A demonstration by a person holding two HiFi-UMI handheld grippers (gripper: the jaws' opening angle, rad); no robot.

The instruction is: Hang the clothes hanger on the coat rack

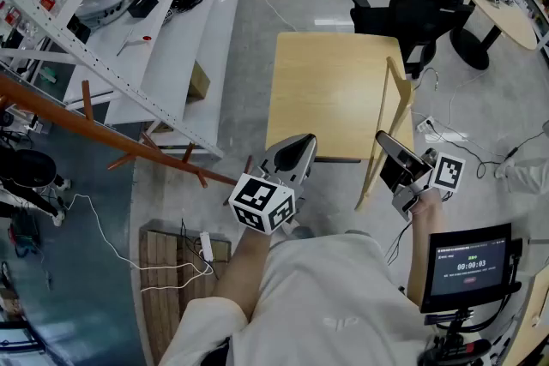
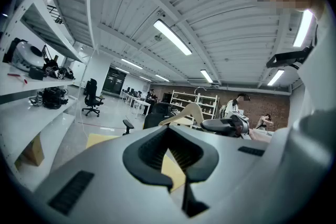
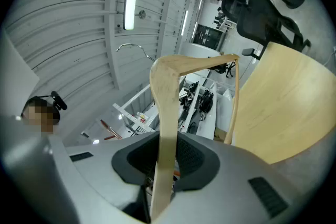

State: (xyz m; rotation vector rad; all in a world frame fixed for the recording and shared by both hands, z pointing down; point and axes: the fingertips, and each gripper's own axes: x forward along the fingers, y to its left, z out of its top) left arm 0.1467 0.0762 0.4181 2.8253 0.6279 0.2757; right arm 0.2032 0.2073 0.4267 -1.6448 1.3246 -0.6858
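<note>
Your right gripper (image 1: 388, 148) is clenched on one arm of the wooden hanger (image 1: 377, 111) and holds it over the right edge of the table (image 1: 330, 90). Your left gripper (image 1: 294, 152) is closed with nothing in it. The coat rack (image 1: 94, 127) stands to your left, well apart from the hanger.

The small screen (image 1: 467, 263) shows a timer reading 00:00:03

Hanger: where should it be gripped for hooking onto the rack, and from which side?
Take the hanger on one straight wooden arm, jaws either side of it, coming from the end away from the hook. The right gripper holds it so: the stiff arm seats between the jaws, and the hook is left free for the coat rack.
</note>
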